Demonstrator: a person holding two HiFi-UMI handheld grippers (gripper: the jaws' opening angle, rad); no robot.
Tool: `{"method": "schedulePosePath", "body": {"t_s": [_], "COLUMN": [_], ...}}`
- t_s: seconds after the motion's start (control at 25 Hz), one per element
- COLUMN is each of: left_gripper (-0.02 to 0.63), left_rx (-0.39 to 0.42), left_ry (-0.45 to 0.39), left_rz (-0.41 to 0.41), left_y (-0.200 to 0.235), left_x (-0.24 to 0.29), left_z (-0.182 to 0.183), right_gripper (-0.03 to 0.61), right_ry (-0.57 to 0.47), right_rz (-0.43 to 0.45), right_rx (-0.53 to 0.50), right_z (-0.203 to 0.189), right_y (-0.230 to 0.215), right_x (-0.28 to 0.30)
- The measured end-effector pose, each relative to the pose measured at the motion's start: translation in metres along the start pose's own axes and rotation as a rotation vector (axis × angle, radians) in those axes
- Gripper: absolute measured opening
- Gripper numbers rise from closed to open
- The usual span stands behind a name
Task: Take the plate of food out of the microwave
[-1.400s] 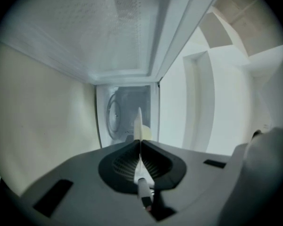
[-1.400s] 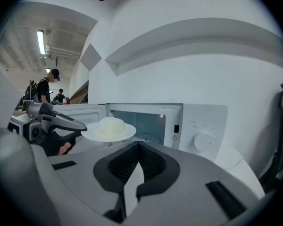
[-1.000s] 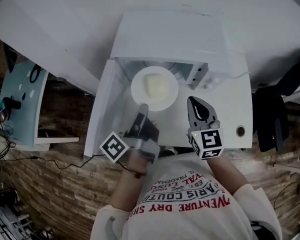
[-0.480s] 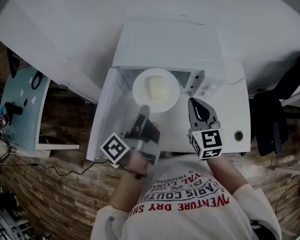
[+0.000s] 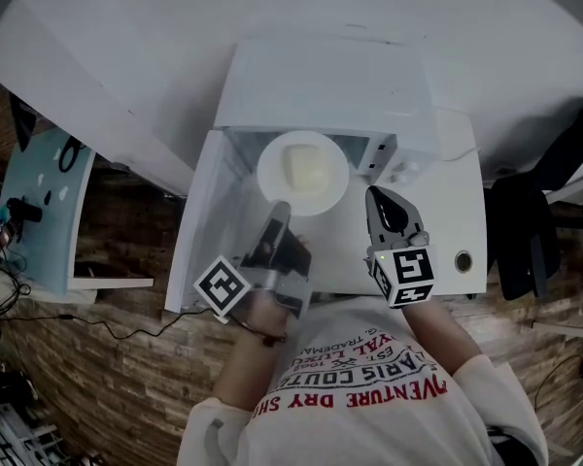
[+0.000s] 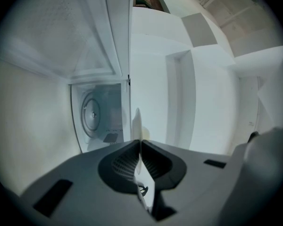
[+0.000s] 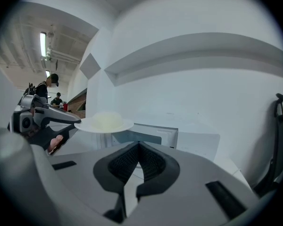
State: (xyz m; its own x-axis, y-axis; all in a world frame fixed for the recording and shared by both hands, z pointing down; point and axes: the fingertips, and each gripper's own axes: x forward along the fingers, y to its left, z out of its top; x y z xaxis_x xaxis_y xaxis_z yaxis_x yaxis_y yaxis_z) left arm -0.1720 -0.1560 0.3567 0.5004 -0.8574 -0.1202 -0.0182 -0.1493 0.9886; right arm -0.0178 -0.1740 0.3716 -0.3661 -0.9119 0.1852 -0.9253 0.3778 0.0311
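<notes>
A white plate (image 5: 303, 173) carrying a pale mound of food (image 5: 305, 167) hangs level in front of the open white microwave (image 5: 321, 76). My left gripper (image 5: 278, 210) is shut on the plate's near rim. In the left gripper view the plate (image 6: 137, 125) runs edge-on between the closed left gripper (image 6: 139, 142), with the microwave cavity and its turntable (image 6: 91, 115) behind. My right gripper (image 5: 374, 196) hangs to the plate's right, shut and holding nothing. The right gripper view shows the plate (image 7: 104, 122) ahead and left of the closed right gripper (image 7: 139, 147).
The microwave door (image 5: 196, 223) is swung open to the left, below and beside the plate. The white counter (image 5: 452, 212) carries a small round fitting (image 5: 463, 258). A black chair (image 5: 527, 229) stands to the right. Brick-patterned floor lies below the counter's front edge.
The plate and both grippers keep the same arrangement; only the head view has shifted slightly.
</notes>
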Motion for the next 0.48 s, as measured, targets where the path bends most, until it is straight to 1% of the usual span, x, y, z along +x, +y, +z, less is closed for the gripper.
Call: {"method": "schedulePosePath", "body": {"t_s": [0.48], "left_gripper": [0.015], "left_rx": [-0.020], "left_ry": [0.020], "left_rz": [-0.001], "left_y": [0.0049], "left_x": [-0.0012], "left_z": [-0.0029], "right_gripper": [0.003], "right_ry": [0.006], "right_rz": [-0.008], "right_rx": [-0.014], "right_z": [-0.0010], "right_y": [0.0011], "right_x": [0.0025]}}
